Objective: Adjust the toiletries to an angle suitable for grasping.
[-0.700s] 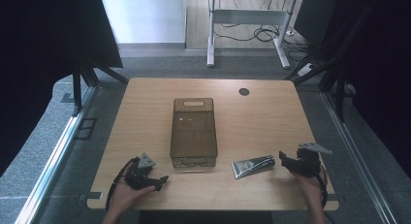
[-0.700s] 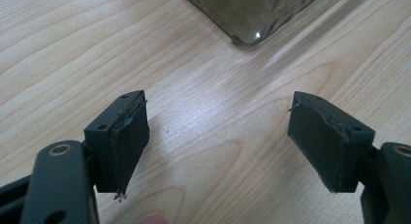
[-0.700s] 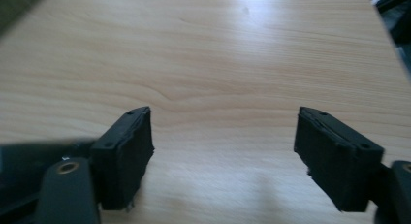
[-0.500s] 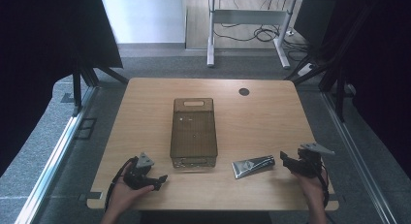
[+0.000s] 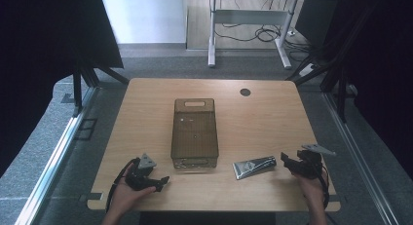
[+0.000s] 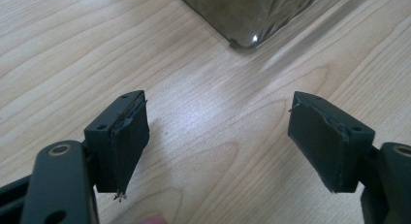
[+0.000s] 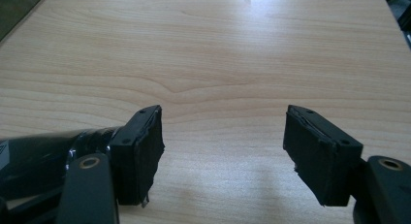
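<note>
A translucent brown plastic bin (image 5: 194, 132) stands empty at the middle of the wooden table (image 5: 258, 118). To its right a dark, shiny tube (image 5: 254, 165) lies flat near the front edge. My left gripper (image 5: 159, 181) rests on the table just left of the bin's near corner, open, with bare wood between its jaws (image 6: 218, 132); the bin's corner (image 6: 252, 15) sits ahead of it. My right gripper (image 5: 285, 161) is open just right of the tube. In the right gripper view the tube (image 7: 39, 156) lies beside and behind its left jaw, outside the gap of the gripper (image 7: 223, 136).
A round dark cable hole (image 5: 245, 92) is in the table's far right part. A white desk frame (image 5: 248, 28) and cables lie on the floor beyond. Dark curtains hang on both sides. Bare wood spreads left and right of the bin.
</note>
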